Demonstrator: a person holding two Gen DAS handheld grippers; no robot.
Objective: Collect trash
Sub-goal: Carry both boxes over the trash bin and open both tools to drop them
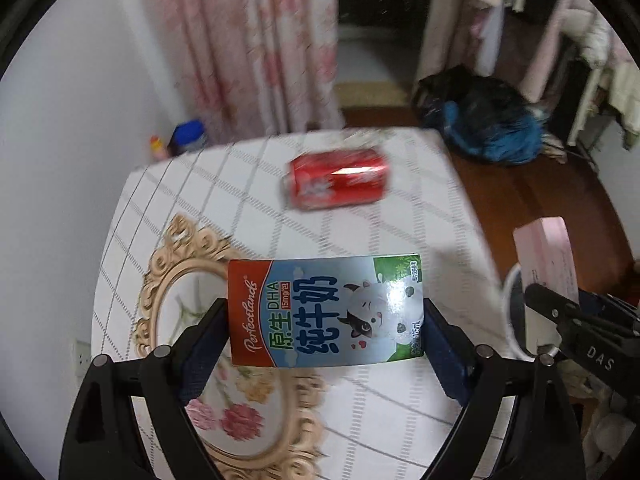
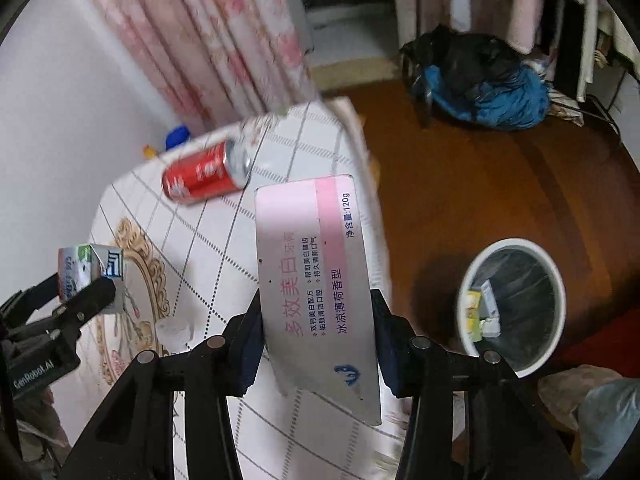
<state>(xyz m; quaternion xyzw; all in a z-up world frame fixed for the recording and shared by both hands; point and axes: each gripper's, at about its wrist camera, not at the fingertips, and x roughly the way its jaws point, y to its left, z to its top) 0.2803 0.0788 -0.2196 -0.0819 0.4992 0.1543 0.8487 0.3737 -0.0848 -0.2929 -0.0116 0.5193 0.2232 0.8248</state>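
My left gripper (image 1: pixel 326 320) is shut on a small milk carton (image 1: pixel 326 310) with a cartoon cow, held above the table; the carton (image 2: pixel 90 276) also shows at the left of the right wrist view. My right gripper (image 2: pixel 316 332) is shut on a pink and silver toothpaste box (image 2: pixel 316 280), whose end (image 1: pixel 546 252) shows in the left wrist view. A red soda can (image 1: pixel 338 184) lies on its side on the checked tablecloth (image 1: pixel 248 208), farther back; the can (image 2: pixel 206 174) is left of the box. A white trash bin (image 2: pixel 514 304) with a dark liner stands on the floor to the right.
A gold ornate floral placemat (image 1: pixel 192 264) lies on the table. Blue-capped bottles (image 1: pixel 188 136) stand by the white wall. A black and blue heap of cloth (image 2: pixel 480 80) sits on the wooden floor (image 2: pixel 480 184). Pink curtains (image 1: pixel 248 40) hang behind. A small white crumpled thing (image 2: pixel 174 330) lies on the table.
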